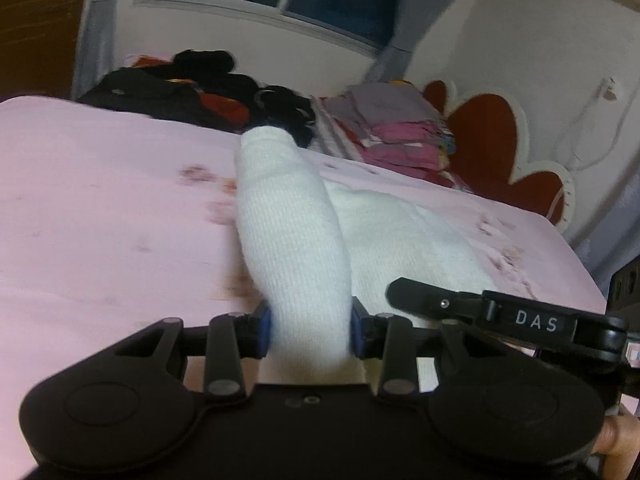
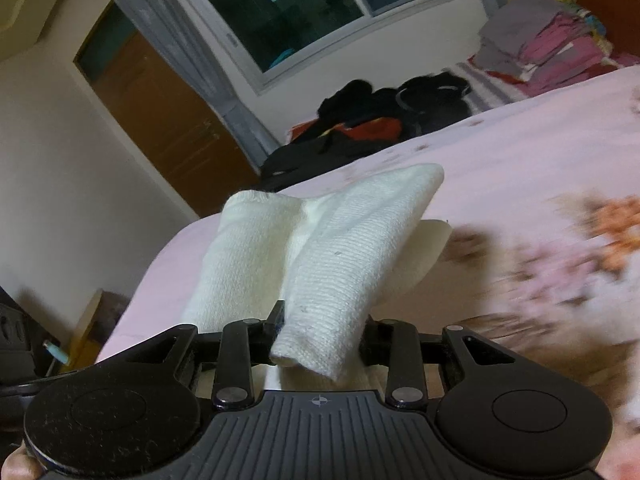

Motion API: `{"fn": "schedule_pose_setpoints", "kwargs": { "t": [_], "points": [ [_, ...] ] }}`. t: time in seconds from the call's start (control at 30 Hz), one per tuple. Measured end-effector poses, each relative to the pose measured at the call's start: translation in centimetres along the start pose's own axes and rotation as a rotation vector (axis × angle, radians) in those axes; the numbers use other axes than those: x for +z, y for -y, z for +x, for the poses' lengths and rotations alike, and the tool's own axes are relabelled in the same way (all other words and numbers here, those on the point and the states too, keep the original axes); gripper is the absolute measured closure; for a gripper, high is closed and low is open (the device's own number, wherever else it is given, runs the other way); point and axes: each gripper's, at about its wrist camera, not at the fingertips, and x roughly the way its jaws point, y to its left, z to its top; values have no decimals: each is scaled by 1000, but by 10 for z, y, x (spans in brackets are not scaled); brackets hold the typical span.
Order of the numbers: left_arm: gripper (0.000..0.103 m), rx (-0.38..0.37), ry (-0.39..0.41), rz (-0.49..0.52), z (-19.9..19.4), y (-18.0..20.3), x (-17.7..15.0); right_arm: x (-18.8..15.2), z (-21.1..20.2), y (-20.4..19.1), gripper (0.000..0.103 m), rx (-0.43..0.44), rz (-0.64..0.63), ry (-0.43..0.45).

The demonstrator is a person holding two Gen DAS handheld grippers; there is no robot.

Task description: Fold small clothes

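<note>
A small white knit garment (image 1: 288,220) is lifted off the pink bedsheet (image 1: 100,200), held at two ends. In the left wrist view my left gripper (image 1: 310,332) is shut on one rolled end of it, blue pads (image 1: 262,332) pressing both sides, while the rest trails to the right over the sheet. In the right wrist view my right gripper (image 2: 322,336) is shut on another end of the white garment (image 2: 340,248), which fans out ahead in two lobes. A black arm marked DAS (image 1: 520,316), part of the other gripper, reaches in beside the left one.
A pile of dark clothes (image 1: 180,88) (image 2: 380,120) lies at the bed's far edge under the window. Beside it stands a stack of folded pink and grey clothes (image 1: 400,132) (image 2: 552,44). A red and white headboard (image 1: 492,140) bounds the bed; a wooden door (image 2: 160,112) stands beyond.
</note>
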Motion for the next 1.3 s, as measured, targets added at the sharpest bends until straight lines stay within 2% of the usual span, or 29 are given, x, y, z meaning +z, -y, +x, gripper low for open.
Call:
{"fn": "schedule_pose_setpoints", "kwargs": {
  "t": [0.2,0.47,0.63,0.77,0.83,0.9,1.0,1.1,1.13,1.27,1.3],
  "points": [
    [68,51,-1,-37,-5,-65,9,-18,69,-45,70,42,-9,-38],
    [67,89,-22,-67,25,-114,5,-28,132,-38,70,29,-9,-97],
    [56,105,-20,-82,39,-129,-7,-32,144,-18,70,29,6,-144],
    [56,116,-22,-79,33,-129,-7,-23,140,-11,65,30,30,-141],
    [56,116,-27,-99,29,-133,-5,-14,137,-11,54,12,26,-115],
    [58,118,-14,-111,25,-134,-2,-7,133,-8,49,11,39,-107],
    [58,133,33,-119,15,-133,4,-1,139,-3,49,9,65,-117],
    [58,156,64,-126,17,-134,10,2,152,0,51,-15,72,-118],
    [58,169,56,-137,21,-136,12,3,156,-1,60,-17,68,-114],
    [56,208,35,-157,39,-141,14,6,170,-13,70,-44,-16,-107],
    [56,217,37,-156,42,-141,13,6,171,-17,75,-52,-53,-97]
  ]
}}
